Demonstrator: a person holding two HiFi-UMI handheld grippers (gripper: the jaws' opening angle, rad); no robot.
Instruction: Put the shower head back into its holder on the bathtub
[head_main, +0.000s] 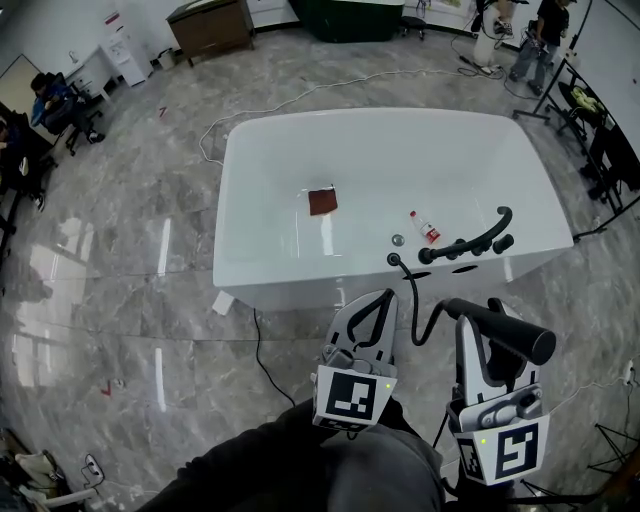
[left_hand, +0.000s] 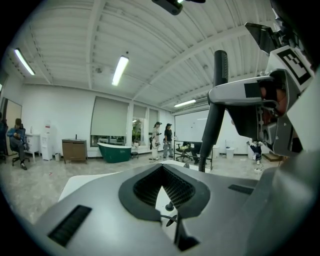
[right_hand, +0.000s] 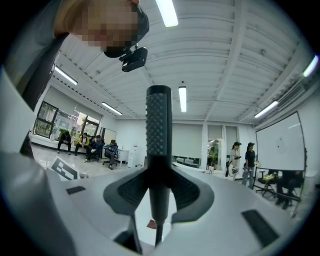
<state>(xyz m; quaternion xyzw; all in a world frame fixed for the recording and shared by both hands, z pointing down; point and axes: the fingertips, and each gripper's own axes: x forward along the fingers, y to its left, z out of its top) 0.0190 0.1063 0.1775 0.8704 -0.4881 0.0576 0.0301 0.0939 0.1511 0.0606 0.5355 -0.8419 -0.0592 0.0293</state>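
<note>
The black shower head (head_main: 502, 331) is held in my right gripper (head_main: 472, 318), which is shut on its knurled handle (right_hand: 158, 150); it hangs in front of the white bathtub's (head_main: 300, 285) near rim. Its black hose (head_main: 414, 300) loops down from the rim. The black faucet (head_main: 470, 243) and dark holder openings (head_main: 464, 268) sit on the rim's right part, beyond the gripper. My left gripper (head_main: 384, 299) is beside it to the left, jaws together with nothing in them. The left gripper view shows the shower head (left_hand: 216, 110) upright at the right.
Inside the tub lie a red-brown square (head_main: 322, 201), a small bottle (head_main: 424, 227) and the drain (head_main: 397, 240). A white cable (head_main: 300, 100) trails across the marble floor. People sit at the far left (head_main: 45, 100), others stand at the back right (head_main: 540, 35). A wooden cabinet (head_main: 212, 25) stands behind.
</note>
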